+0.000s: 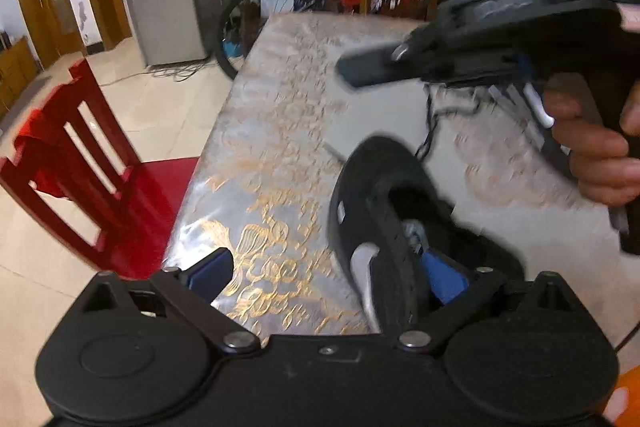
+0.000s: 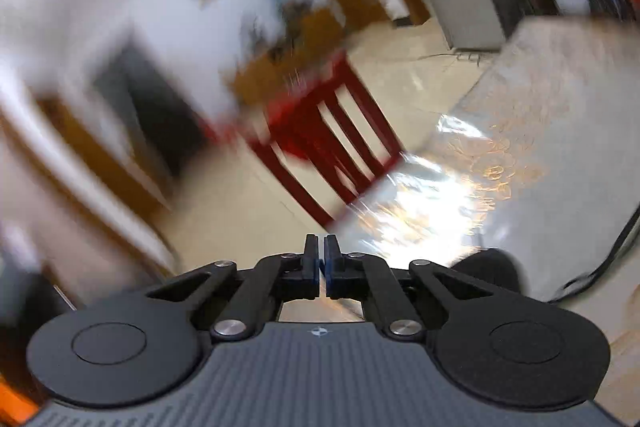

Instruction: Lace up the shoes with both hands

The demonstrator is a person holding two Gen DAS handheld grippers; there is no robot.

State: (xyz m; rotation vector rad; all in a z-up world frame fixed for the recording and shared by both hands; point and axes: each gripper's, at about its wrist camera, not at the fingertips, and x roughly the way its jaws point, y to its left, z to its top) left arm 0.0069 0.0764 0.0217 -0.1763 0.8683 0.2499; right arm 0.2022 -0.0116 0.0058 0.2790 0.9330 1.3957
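Straddling the shoe (image 1: 384,227) near the table (image 1: 280,115) edge, left fingers (image 1: 212,269) gape; right fingers (image 2: 310,259) closed, empty.

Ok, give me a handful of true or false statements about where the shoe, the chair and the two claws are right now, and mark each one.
1. The left claw is open, with the black shoe's heel collar between its fingers. True.
2. The right claw is wide open. False: its fingers are closed together with nothing visible between them.
3. The shoe rests on the patterned table. True.
4. The chair beside the table is blue. False: it is red.
5. The right claw is gripping the shoe. False: in the left wrist view it is held above the table, apart from the shoe.
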